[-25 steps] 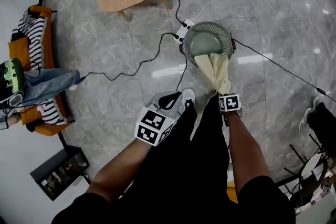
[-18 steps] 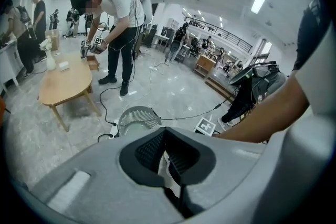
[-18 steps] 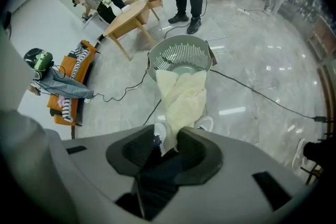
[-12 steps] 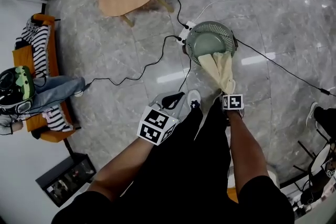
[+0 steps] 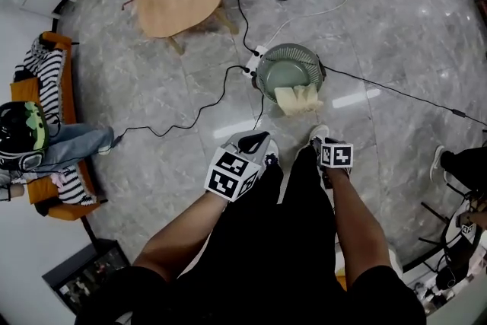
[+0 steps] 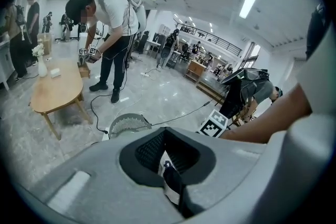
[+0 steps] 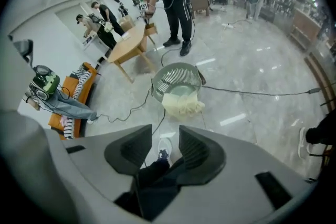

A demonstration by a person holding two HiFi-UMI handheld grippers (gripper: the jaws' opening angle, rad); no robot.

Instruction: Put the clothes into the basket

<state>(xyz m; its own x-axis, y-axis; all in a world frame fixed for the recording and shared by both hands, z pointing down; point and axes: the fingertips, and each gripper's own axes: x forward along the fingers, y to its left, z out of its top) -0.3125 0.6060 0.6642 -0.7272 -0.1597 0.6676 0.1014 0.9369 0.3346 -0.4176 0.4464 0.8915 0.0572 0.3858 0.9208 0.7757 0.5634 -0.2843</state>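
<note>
**A:** Where's the cloth?

**B:** The cream cloth [image 5: 297, 99] is slung over the near rim of the green mesh basket [image 5: 300, 51]. Part of it is inside and part hangs outside, on the person's side. I'd call it not fully in yet.

**A:** And the grippers?

**B:** The right gripper [image 7: 165, 136] has just been opening and has come in a touch again. Its jaws stand apart with nothing between the pads, only a shoe and a trouser leg showing through the gap. It's clear of the cloth. The left gripper [image 6: 165, 134] has its jaws drawn together at the tips and is empty.

**A:** Which way does the cloth lie from them?

**B:** Ahead and lower, out past the person's feet. From the right gripper it sits almost dead ahead, just beyond the jaw tips. From the left gripper the basket shows off to one side, and I can't pick out the cloth. The bunch runs along the rim, crosswise to the person, with the loose edge facing them.

**A:** So which hand for the next move?

**B:** My guess is the right one, since it's better lined up. It would have to go forward and down, take the overhanging edge and push it over the rim. There's more clothing on the orange sofa [image 5: 30, 84], well away to the person's left.
</note>
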